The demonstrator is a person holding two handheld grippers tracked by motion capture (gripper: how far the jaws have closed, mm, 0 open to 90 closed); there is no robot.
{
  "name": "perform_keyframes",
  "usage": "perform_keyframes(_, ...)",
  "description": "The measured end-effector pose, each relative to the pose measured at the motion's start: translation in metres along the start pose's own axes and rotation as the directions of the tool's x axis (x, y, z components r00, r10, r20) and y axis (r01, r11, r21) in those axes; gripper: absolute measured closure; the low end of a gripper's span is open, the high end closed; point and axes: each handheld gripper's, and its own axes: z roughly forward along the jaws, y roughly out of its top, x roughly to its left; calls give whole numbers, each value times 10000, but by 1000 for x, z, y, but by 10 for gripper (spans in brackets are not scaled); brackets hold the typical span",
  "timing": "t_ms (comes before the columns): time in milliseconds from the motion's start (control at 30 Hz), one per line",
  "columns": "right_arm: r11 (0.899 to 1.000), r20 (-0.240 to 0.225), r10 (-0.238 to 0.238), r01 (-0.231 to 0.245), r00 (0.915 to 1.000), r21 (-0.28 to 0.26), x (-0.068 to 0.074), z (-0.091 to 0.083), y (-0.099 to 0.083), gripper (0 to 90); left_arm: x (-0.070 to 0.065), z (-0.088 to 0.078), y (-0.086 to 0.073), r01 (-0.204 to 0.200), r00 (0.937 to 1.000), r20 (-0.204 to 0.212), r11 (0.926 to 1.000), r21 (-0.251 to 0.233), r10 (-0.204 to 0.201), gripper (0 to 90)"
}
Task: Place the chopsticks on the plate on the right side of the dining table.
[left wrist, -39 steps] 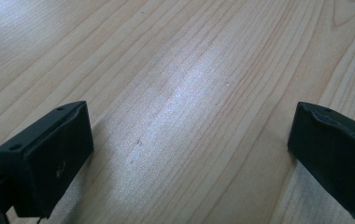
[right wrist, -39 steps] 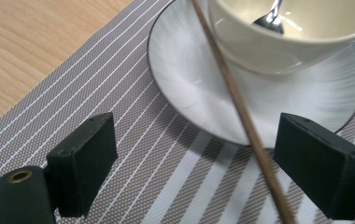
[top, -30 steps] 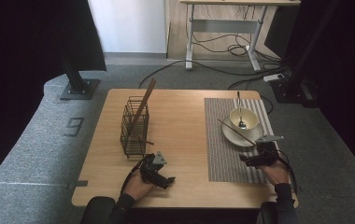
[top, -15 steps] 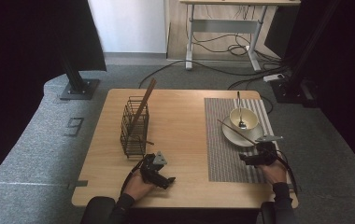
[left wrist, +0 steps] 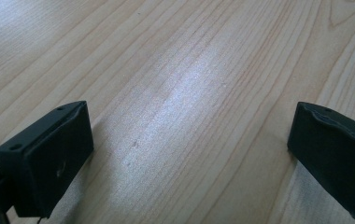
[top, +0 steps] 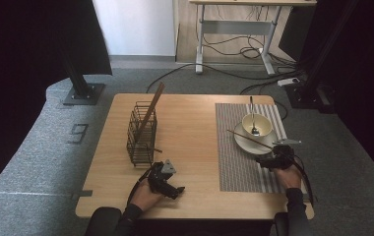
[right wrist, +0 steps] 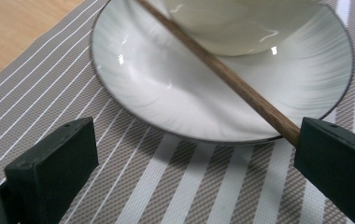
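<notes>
The right gripper (right wrist: 194, 168) hovers low over the striped placemat (right wrist: 175, 186), jaws spread wide and holding nothing. A brown wooden chopstick (right wrist: 227, 77) lies across the white saucer (right wrist: 138, 70), its near end touching the inside of the right-hand jaw; its long axis runs diagonally away toward the table's middle. Behind it a cream bowl (top: 256, 124) with a spoon (top: 253, 115) sits on the saucer. The left gripper (top: 168, 183), jaws likewise apart, rests on the bare wooden table (left wrist: 189, 84) just before a wire basket (top: 141, 133).
</notes>
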Motion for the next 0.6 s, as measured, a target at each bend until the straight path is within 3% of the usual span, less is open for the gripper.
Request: perform_keyframes(600,9983,474,472,-455,9978,-365,-13,11,6,0,0,0,0,1,10000,0,10000,2,-1,0)
